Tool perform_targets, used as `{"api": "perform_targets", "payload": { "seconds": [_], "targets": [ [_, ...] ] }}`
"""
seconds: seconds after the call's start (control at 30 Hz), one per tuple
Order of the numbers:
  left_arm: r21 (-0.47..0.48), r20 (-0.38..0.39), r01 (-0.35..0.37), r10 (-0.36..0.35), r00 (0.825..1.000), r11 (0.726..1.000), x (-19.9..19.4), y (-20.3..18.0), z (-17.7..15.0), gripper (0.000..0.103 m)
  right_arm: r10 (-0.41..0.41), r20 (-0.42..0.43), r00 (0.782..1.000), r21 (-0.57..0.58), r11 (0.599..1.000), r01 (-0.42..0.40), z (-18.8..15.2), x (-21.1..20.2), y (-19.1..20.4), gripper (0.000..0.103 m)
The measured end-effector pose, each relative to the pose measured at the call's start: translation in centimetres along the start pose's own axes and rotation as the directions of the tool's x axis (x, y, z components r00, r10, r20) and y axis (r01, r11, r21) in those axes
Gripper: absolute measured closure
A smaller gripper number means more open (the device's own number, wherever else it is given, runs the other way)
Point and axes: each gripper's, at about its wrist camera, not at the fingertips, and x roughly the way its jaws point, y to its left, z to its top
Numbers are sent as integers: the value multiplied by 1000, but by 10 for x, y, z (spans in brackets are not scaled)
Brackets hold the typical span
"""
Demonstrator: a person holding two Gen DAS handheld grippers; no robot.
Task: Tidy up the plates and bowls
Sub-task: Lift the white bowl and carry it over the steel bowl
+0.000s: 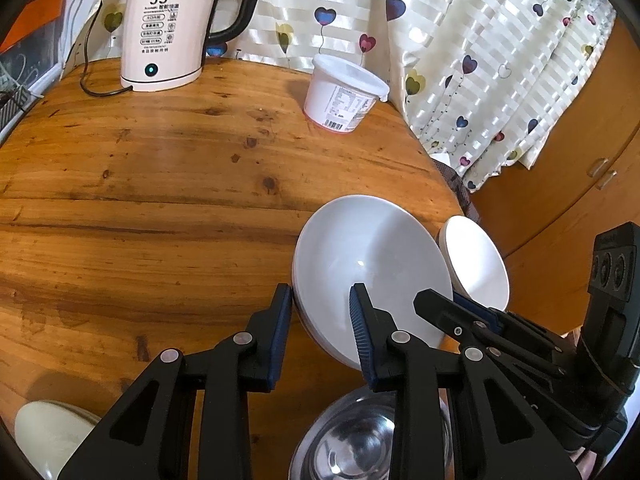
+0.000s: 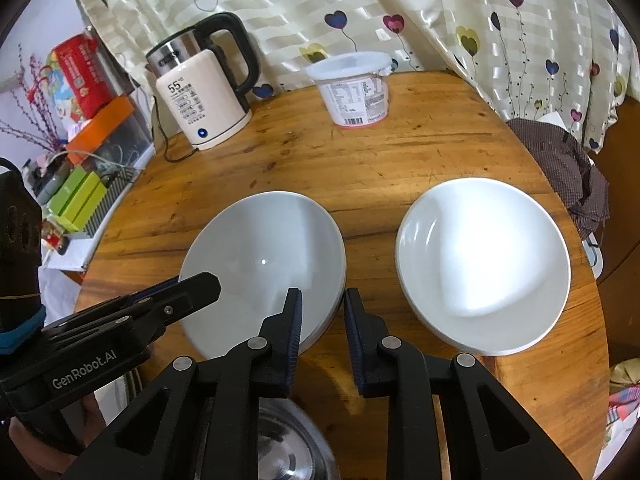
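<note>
Both grippers bear on one white plate (image 2: 264, 256) that sits near the table (image 1: 140, 184) edge closest to the person. In the left wrist view, the left gripper (image 1: 322, 300) straddles the plate's rim at about 8 o'clock of the plate: one finger outside against the rim, the other over the plate's inside, so it looks clenched on the plate, though contact of the inner pad cannot be told for sure. In the right wrist view, the right gripper (image 2: 322, 304) brackets the same plate's rim at about 5 o'clock of it, one pad over the inside and one just outside the edge, jaws narrow and seemingly grasping the rim. The plate appears to rest on another plate beneath it, a second rim showing under its near edge. A second white plate (image 2: 484, 268) lies at 3 o'clock of the first, apart from it, also atop a lower rim. A steel bowl (image 1: 360, 444) sits at 6 o'clock, beneath the grippers. A cream dish (image 1: 48, 436) shows at 7 o'clock in the left view. At 12 o'clock stand a kettle (image 2: 204, 96) and a lidded tub (image 2: 356, 88), before a heart-print curtain (image 2: 440, 12).
</note>
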Motion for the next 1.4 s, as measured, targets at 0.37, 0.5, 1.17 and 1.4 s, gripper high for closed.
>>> {"api": "perform_targets", "payload": {
  "seconds": [0.37, 0.5, 1.17, 1.4],
  "targets": [
    [21, 43, 2, -3, 999, 1000, -27, -8, -6, 72, -1, 41, 999, -20, 1000, 2, -7, -27, 12, 82],
    [30, 52, 2, -3, 999, 1000, -35, -11, -11, 72, -1, 54, 999, -23, 1000, 3, -11, -39, 15, 82],
    [72, 24, 1, -3, 1000, 997, -65, -26, -57, 72, -20, 57, 998, -15, 1000, 21, -54, -81, 22, 82],
    [67, 2, -2, 2, 1000, 998, -67, -23, -70, 72, -19, 36, 999, -15, 1000, 20, -67, -84, 25, 82]
  ]
}}
